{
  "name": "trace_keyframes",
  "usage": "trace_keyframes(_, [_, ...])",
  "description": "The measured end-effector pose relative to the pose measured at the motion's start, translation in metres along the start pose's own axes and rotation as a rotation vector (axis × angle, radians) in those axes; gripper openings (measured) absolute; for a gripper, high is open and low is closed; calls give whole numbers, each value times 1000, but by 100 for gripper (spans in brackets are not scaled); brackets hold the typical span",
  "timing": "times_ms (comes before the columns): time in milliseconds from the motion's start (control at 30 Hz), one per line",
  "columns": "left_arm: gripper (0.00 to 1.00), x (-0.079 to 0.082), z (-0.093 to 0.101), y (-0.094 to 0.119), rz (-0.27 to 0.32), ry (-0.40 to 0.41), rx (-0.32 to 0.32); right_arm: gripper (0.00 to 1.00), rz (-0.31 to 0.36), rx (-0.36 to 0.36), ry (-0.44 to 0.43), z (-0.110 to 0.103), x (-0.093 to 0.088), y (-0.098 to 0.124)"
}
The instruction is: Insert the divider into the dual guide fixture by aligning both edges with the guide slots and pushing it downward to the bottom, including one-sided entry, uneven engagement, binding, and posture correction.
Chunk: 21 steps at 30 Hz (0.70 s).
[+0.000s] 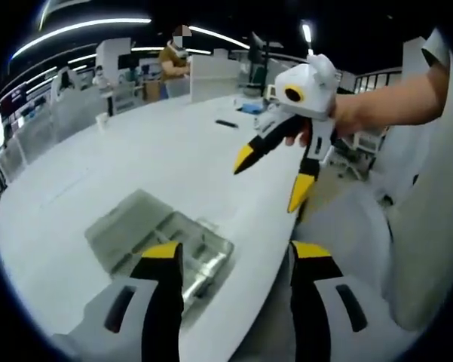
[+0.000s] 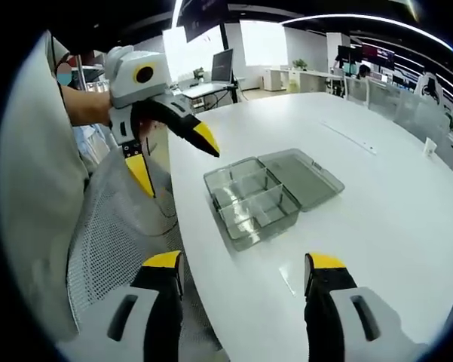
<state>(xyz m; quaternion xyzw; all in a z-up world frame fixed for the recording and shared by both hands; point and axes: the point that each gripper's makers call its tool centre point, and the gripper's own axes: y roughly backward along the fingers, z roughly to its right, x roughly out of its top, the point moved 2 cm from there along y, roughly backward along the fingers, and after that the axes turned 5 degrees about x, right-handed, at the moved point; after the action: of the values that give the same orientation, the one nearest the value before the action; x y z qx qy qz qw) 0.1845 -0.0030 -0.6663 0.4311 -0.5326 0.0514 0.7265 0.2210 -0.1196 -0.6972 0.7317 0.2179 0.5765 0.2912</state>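
Both grippers are hanging in the air with jaws wide apart, holding nothing: the left gripper (image 2: 169, 162) is showing at ten o'clock in the right gripper view, and the right gripper (image 1: 275, 181) at one o'clock in the left gripper view. The clear box (image 2: 260, 200) is sitting open near the bench (image 2: 377, 196) edge, with dividers already standing inside. I think the job is only starting, so next one gripper needs to go down and pinch a divider's top edge.

Yellow-tipped black jaws on both white-bodied grippers, left gripper (image 2: 172, 162) and right gripper (image 1: 273, 179), a clear greyish box (image 2: 267, 194), white table (image 2: 392, 211).
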Motion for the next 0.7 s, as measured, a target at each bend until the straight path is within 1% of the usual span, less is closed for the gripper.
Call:
trace_keyframes(133, [56,0,3,-1,4,3,-5,62,-12,-3,6,6,-3,-1])
trace_keyframes(300, [57,-4,6,-1,-5,9,-11,61,-51,-7,28,15,-9,-6])
trace_keyframes(700, [59,-11,3,-1,-8,38,2,57,-116,-1,62,40,-17,-22])
